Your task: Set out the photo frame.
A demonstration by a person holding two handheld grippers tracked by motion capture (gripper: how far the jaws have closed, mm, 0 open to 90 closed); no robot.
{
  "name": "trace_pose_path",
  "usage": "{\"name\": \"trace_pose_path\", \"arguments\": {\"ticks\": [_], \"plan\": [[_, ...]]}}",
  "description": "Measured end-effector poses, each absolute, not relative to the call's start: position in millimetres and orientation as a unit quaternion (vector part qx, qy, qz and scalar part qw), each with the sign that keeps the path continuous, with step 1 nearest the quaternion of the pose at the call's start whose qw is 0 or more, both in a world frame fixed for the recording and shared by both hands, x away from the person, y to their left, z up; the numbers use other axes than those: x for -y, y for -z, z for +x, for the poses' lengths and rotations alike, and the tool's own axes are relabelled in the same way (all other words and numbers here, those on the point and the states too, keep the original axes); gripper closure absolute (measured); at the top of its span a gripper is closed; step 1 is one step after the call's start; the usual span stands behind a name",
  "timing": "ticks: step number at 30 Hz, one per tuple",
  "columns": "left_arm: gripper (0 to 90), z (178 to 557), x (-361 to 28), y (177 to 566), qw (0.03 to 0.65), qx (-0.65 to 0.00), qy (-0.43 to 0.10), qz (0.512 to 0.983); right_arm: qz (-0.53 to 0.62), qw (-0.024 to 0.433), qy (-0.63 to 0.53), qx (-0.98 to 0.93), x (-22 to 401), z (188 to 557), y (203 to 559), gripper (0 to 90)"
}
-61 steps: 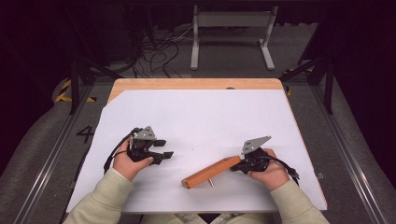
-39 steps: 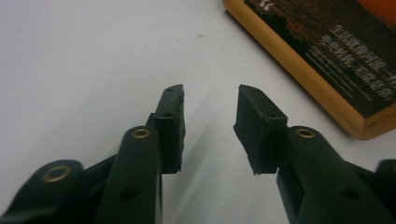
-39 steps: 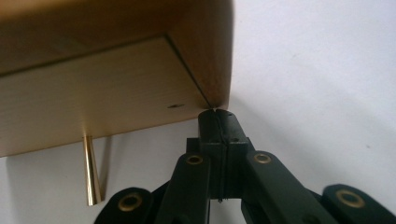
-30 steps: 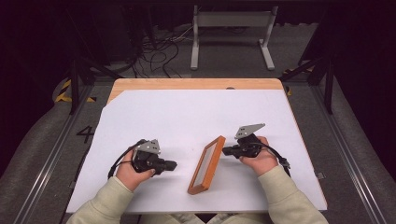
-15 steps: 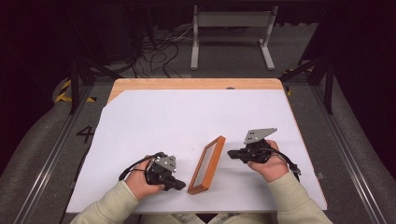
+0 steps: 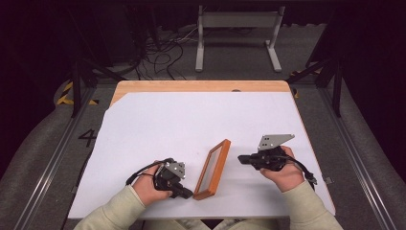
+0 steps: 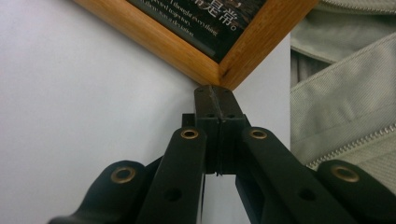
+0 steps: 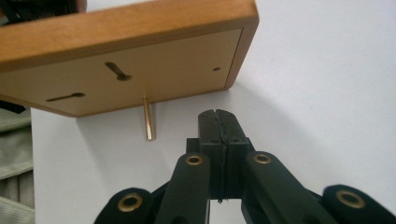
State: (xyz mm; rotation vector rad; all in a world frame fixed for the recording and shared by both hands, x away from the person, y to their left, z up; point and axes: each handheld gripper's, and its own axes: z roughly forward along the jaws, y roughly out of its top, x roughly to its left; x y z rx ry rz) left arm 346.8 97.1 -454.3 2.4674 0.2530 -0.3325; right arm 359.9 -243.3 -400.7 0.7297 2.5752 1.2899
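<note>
Picture frame stands propped on its peg near the table's front edge, long axis running near-to-far. Left gripper, jaws pressed together and empty, touches its near corner; right gripper, likewise closed, hovers just right.

Bright, even light on the white table (surroundings dark); soft shadows, and both gripper views blur close up.
</note>
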Motion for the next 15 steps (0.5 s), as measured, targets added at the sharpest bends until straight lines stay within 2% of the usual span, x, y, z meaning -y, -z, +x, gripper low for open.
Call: {"name": "trace_pose_path", "arguments": {"ticks": [15], "plan": [[89.9,340.2,-64.9,455.6,0.321,-0.071,0.137,0.934,0.252,0.096,-0.437,-0.858,255.5,349.7,393.9,90.0]]}}
